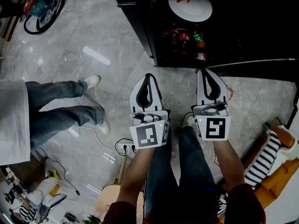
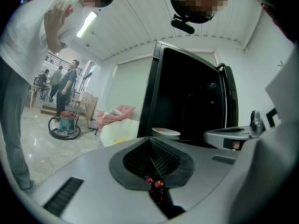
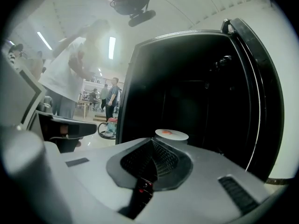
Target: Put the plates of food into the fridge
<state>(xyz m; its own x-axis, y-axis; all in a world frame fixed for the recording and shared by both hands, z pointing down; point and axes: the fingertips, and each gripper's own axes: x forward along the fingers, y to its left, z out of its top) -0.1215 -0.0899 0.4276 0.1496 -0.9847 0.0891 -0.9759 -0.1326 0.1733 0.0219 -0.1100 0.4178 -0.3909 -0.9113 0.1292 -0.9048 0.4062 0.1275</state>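
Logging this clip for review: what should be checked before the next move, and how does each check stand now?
1. Left gripper free: ok, jaws together with nothing between them.
2. Right gripper free: ok, jaws together, also empty.
3. Fridge open: ok, the dark interior is exposed ahead of both grippers.
4. Plate stowed: ok, it sits inside the fridge with red food on it.
5. More plates to fetch: cannot tell, none shows outside the fridge.
6. Floor safe: not ok, a power strip with its cable lies by the feet, and a bystander stands close on the left.
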